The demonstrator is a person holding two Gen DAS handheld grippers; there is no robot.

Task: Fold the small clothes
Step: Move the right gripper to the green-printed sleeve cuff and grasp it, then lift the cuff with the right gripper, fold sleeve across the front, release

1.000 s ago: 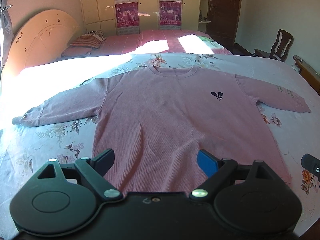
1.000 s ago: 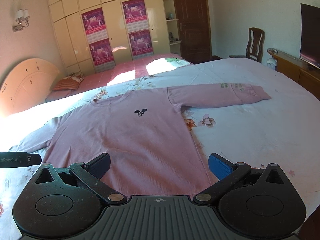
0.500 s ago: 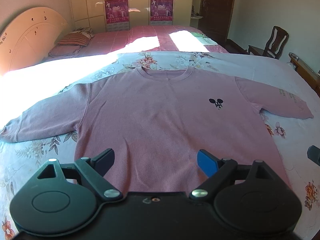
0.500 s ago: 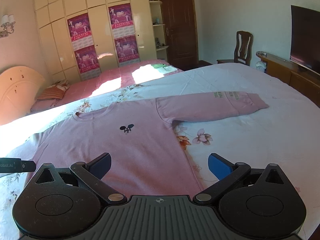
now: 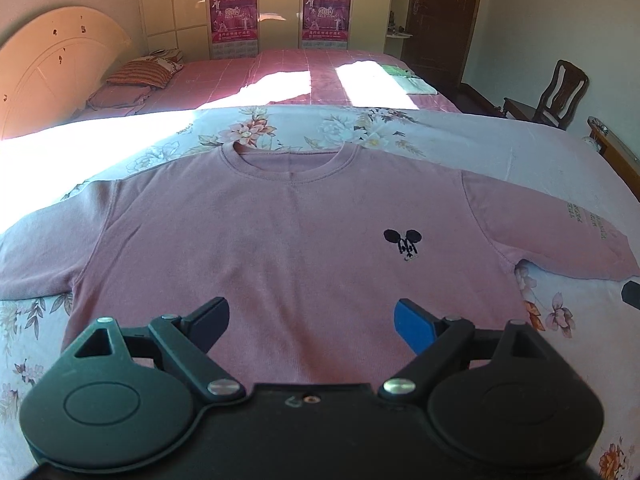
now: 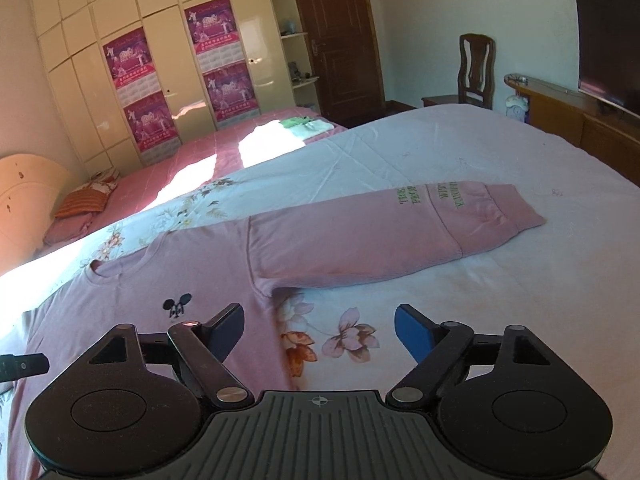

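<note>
a pink sweater [image 5: 288, 248] is seen laid flat, front up, on the floral quilt [image 5: 360, 128] of the bed, collar toward the far side and both sleeves spread outward. a small black mouse emblem [image 5: 403, 243] is noted on the chest. the left gripper [image 5: 312, 320] is held over the lower body of the sweater, fingers spread wide with nothing between them. the right gripper [image 6: 319, 328] is held above the sweater's side edge under the armpit, fingers likewise parted and empty; one finger [image 6: 226, 326] is over pink fabric, the blue one [image 6: 412, 330] over bare quilt. the right sleeve [image 6: 380, 232] is seen lying straight, with green lettering near the cuff.
</note>
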